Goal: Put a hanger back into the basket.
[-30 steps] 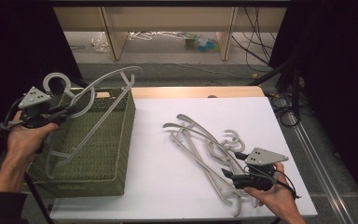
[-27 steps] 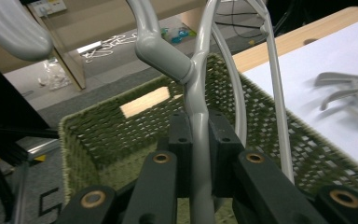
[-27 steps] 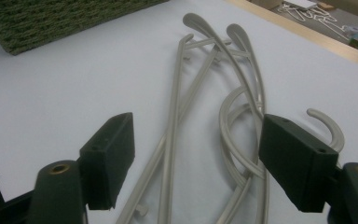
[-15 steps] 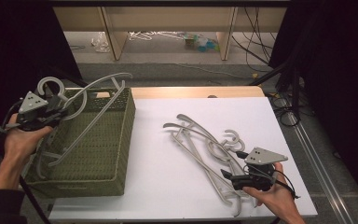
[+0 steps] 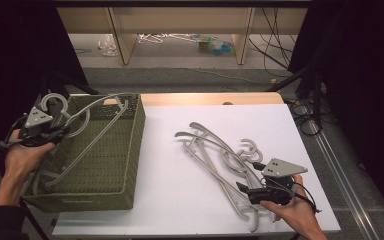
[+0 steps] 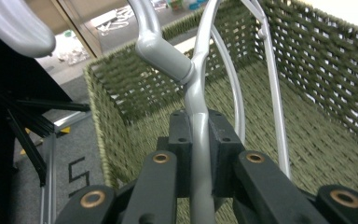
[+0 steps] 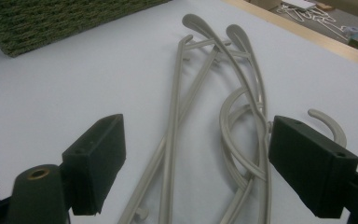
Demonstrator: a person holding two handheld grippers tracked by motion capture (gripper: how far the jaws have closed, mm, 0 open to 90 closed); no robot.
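Two claws work at opposite ends of the desk. At the left, the left claw is held over the near-left corner of the green woven basket, forearm coming up from the bottom edge, its jaws clamped together on the neck of a grey hanger just under the hook; the hanger's arms slant down inside the basket, seemingly resting on its floor. At the right, the right claw lies low and level by the desk's front edge, jaws having just been opening and now wide apart, pads not pressing on the pile of hangers whose near ends lie between them. Bare white desk separates basket and pile.
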